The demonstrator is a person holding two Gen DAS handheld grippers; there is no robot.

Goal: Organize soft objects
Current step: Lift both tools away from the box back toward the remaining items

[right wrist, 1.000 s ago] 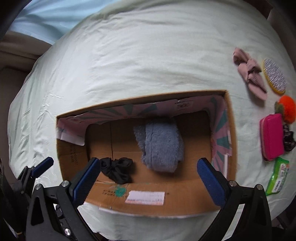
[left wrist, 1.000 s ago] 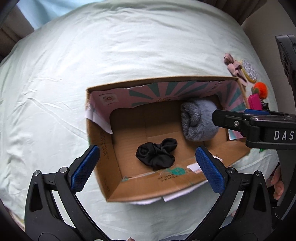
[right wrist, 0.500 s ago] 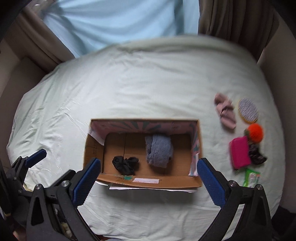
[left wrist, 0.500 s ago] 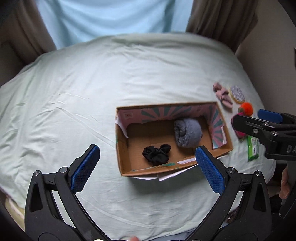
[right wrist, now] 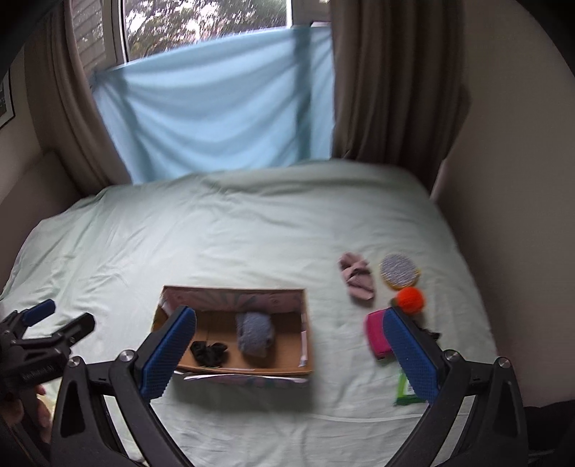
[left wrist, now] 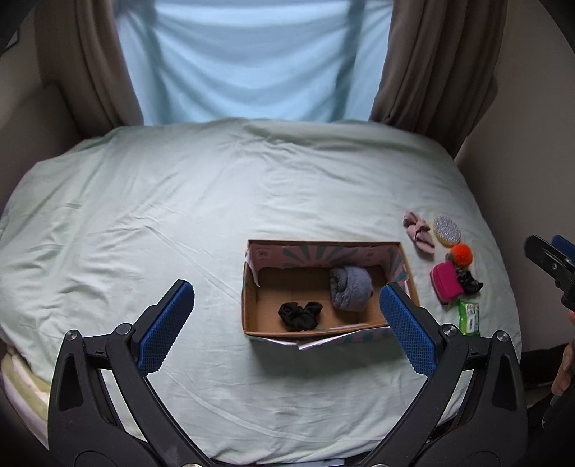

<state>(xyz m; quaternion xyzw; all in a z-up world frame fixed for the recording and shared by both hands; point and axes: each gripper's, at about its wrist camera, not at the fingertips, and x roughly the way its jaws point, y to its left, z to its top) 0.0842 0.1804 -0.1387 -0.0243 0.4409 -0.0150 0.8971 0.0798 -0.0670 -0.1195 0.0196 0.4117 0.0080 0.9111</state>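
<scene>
Pale green sheet (left wrist: 222,201) over a wide bed, creased, filling most of both views. Behind it brown curtains (right wrist: 391,82) either side of a light blue cloth (right wrist: 215,115) hung across a window (right wrist: 201,21), with trees outside. Beige walls right and left.

On the sheet, right of centre: a cardboard box (left wrist: 251,298), open-topped, pink and teal print on its inner walls. No print or label legible; white lettering on the left tongs' body, seen from the right wrist view, too blurred to read. Inside the box: a grey roll (left wrist: 350,287) of fleece toward the right end, a black scrunchie (left wrist: 300,316) at the near side, apart from the roll.

Right of the box, on the sheet: a pink cloth (left wrist: 418,231), a round glittery pad (left wrist: 446,231), an orange pompom (left wrist: 461,254), a magenta pouch (left wrist: 445,282) touching a dark scrunchie, a green packet (left wrist: 469,318) nearest.

Left tongs (left wrist: 287,325) wide open, gripping nothing. Right tongs (right wrist: 293,348) likewise wide open and empty.

Against a second ago: both tongs now far higher and further back, box much smaller in view, window and curtains newly visible. Box contents unmoved.
</scene>
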